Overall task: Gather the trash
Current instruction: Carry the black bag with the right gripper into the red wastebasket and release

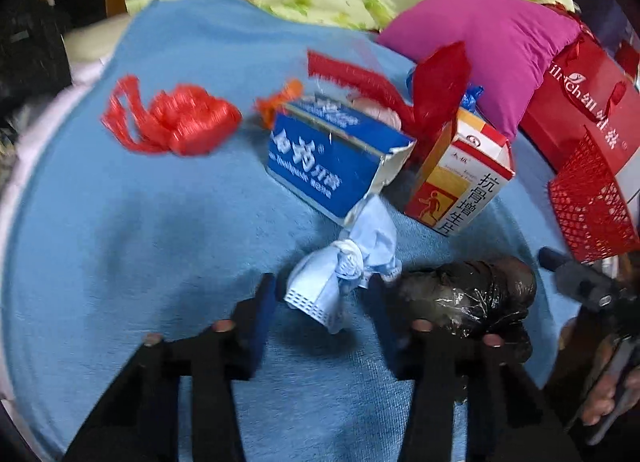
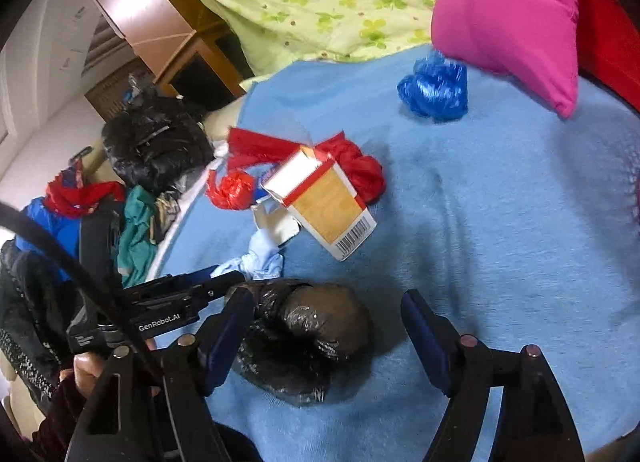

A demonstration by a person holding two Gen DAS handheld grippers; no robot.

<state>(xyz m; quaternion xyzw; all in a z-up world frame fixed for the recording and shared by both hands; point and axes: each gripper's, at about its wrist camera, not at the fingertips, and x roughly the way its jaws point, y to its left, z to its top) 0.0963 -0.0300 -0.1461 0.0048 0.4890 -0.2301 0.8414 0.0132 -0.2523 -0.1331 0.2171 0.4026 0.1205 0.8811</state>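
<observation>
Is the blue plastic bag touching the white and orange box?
No, the blue plastic bag lies apart by the pink pillow, bare towel between it and the box.

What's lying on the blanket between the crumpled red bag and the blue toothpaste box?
Mostly bare blue blanket; just beside the blue box sits a small orange scrap. The red bag lies apart. The left wrist view shows it.

Black plastic bag point(image 2: 304, 346) on blue blanket point(image 2: 500, 222) between open jaws
</observation>
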